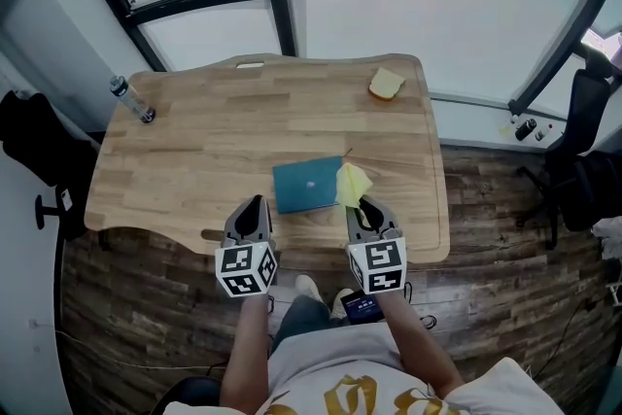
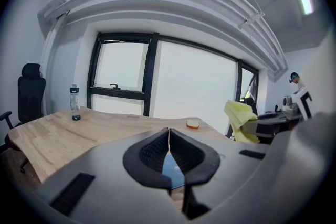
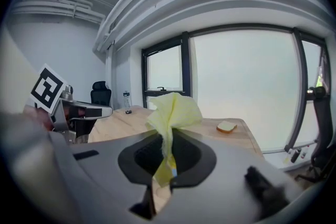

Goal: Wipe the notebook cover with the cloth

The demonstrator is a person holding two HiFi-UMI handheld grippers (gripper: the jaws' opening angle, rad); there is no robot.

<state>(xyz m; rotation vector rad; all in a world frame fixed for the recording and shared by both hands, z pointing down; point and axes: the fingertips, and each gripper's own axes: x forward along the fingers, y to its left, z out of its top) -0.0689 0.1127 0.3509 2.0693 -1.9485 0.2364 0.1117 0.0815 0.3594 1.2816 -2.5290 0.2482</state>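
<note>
A teal notebook (image 1: 307, 183) lies flat near the front of the wooden table (image 1: 214, 141). My right gripper (image 1: 363, 206) is shut on a yellow cloth (image 1: 352, 183), which sticks up from the jaws and hangs over the notebook's right edge. In the right gripper view the cloth (image 3: 173, 113) bunches above the closed jaws. My left gripper (image 1: 255, 207) is shut with nothing in it, at the table's front edge just left of the notebook. In the left gripper view a sliver of the notebook (image 2: 172, 171) shows behind its jaws, and the cloth (image 2: 240, 118) appears at right.
A water bottle (image 1: 132, 99) stands at the table's far left. A sponge-like yellow block (image 1: 386, 84) lies at the far right corner. Black office chairs stand to the left (image 1: 39, 151) and right (image 1: 581, 151) of the table. Windows run behind it.
</note>
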